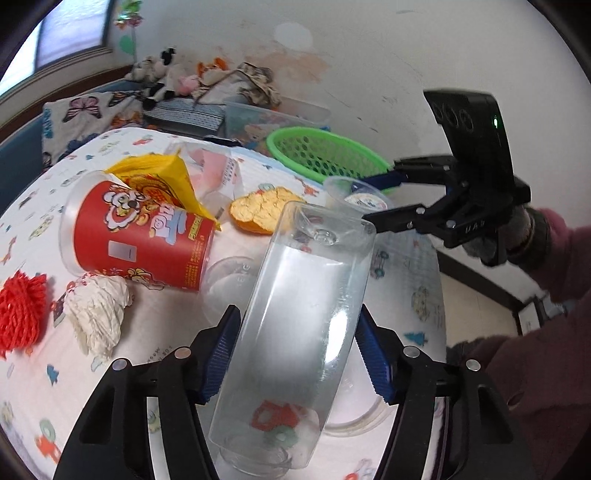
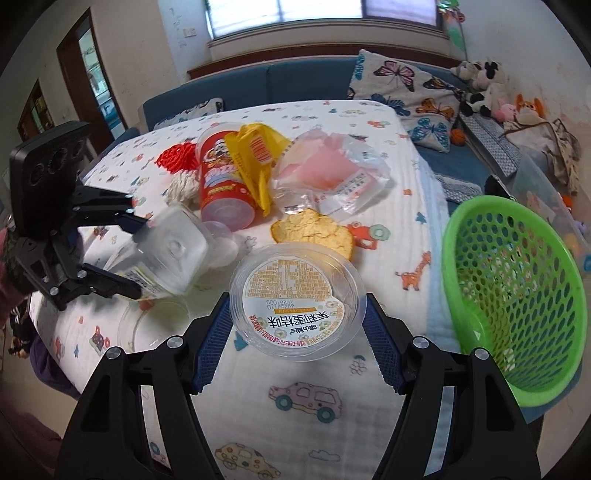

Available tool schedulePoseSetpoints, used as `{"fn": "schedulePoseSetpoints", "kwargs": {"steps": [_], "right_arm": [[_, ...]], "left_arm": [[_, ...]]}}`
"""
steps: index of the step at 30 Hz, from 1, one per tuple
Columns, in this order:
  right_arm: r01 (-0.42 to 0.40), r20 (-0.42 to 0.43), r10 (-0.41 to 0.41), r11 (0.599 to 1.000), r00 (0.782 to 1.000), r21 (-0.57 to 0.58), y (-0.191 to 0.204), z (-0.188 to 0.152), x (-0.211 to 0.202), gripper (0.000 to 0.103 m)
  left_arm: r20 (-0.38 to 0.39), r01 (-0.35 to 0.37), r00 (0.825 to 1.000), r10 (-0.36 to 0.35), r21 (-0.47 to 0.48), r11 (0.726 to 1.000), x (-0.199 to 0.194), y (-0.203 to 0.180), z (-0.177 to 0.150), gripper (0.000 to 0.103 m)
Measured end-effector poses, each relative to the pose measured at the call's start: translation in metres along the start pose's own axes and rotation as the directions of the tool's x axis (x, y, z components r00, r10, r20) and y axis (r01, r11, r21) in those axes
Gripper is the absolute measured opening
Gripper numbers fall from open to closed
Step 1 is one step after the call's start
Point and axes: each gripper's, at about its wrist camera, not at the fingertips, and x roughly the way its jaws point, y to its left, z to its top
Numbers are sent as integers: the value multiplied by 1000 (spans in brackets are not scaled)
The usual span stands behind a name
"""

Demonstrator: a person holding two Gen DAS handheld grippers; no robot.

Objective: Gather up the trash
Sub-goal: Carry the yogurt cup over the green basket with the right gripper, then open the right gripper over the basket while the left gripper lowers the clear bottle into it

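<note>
the left claw [image 1: 295,354] clamps a clear plastic bottle [image 1: 299,314] lifted off the desk [image 2: 295,424]; the right claw [image 2: 295,339] grips a round lidded plastic cup [image 2: 295,302]. the perforated green basket [image 2: 517,295] overhangs the desk's right edge, open quilted cloth before it, crumpled trash behind.

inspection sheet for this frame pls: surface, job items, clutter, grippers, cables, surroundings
Surface: printed quilt over the table, littered.
Job's things: clear bottle; jelly cup; green basket at the table edge, apparently empty.
Clutter: red snack tube, yellow wrapper, pink bag, peel, tissue wad, red yarn.
Grippers: left gripper fingers on the bottle; right gripper fingers on the cup.
Cables: nothing seen.
Surroundings: butterfly pillow, plush toys, window.
</note>
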Motion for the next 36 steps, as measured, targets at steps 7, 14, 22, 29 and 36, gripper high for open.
{"fn": "schedulePoseSetpoints", "kwargs": {"steps": [7, 14, 22, 29, 36], "right_arm": [[33, 23, -35, 998, 999, 61, -22, -9, -13, 70], [102, 28, -107, 982, 994, 160, -67, -21, -28, 70], [162, 35, -174, 963, 984, 218, -114, -30, -43, 70], [244, 7, -257, 925, 967, 291, -168, -37, -49, 70], [273, -35, -278, 901, 960, 336, -204, -44, -42, 71]], "left_arm": [[30, -83, 996, 84, -30, 996, -11, -26, 12, 58], [27, -137, 990, 139, -64, 989, -2, -44, 30, 57], [10, -192, 981, 194, -99, 976, -4, -55, 46, 57], [51, -191, 979, 196, -90, 977, 0, -74, 78, 55], [100, -152, 982, 163, -110, 982, 22, -87, 119, 55]]}}
